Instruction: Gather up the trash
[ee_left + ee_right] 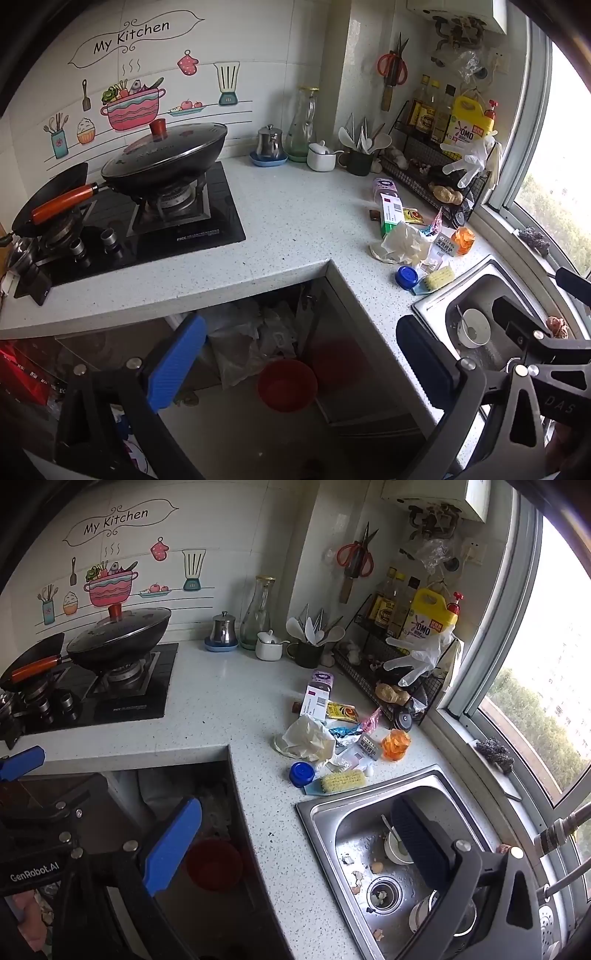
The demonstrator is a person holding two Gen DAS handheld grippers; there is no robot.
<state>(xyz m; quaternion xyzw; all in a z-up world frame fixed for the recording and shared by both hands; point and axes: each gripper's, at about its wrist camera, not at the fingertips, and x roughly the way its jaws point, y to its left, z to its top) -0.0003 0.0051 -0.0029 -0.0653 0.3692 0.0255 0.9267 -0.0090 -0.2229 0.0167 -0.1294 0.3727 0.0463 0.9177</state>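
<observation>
Nothing has been picked up yet: both the left tongs [295,362] and the right tongs [291,849] are spread wide and empty, held well back from the desk [221,701]. The trash, a crumpled tissue [306,738], wrappers [341,712], a small box [316,699] and a blue cap [302,773], lies heaped beside the sink [317,812]. The next move probably calls for reaching forward and closing on one loose piece. The wall reads "My Kitchen"; the yellow jug [430,618] reads "OMO"; the left tool's body reads "GenRobot.AI".
</observation>
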